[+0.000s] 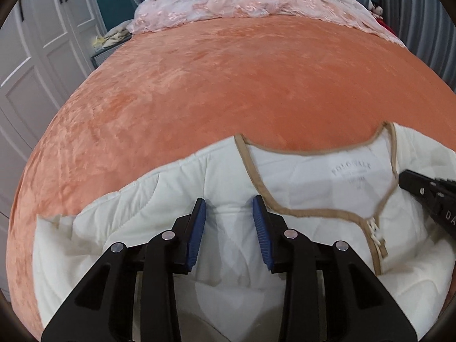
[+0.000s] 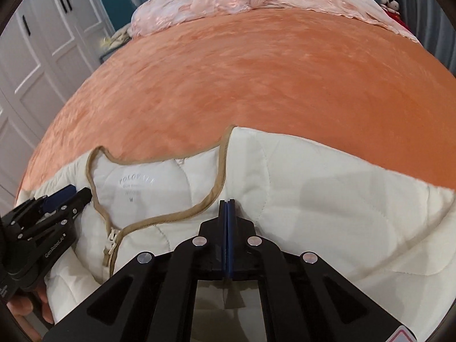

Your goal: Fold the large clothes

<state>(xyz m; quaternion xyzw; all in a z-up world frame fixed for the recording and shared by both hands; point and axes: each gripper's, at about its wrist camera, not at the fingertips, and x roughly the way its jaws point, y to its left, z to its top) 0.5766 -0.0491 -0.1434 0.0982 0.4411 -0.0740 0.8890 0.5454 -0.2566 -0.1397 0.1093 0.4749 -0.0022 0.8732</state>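
Observation:
A cream quilted jacket (image 1: 327, 182) with tan trim lies across the near part of the orange bedspread (image 1: 228, 85), its collar open and the label showing. My left gripper (image 1: 229, 202) hovers over the jacket's shoulder panel, blue pads apart, nothing between them. It also shows at the left in the right wrist view, as the left gripper (image 2: 74, 192) beside the neckline. My right gripper (image 2: 227, 206) is over the jacket (image 2: 327, 199) just right of the collar, pads pressed together with no cloth seen between them. The right gripper (image 1: 404, 175) reaches in from the right edge of the left wrist view.
A pink lace cloth (image 1: 228, 2) is bunched at the far end of the bed. White wardrobe doors (image 1: 34, 71) stand along the left. A hand (image 2: 22, 310) holds the left gripper's handle. Broad orange bedspread (image 2: 256, 79) lies beyond the jacket.

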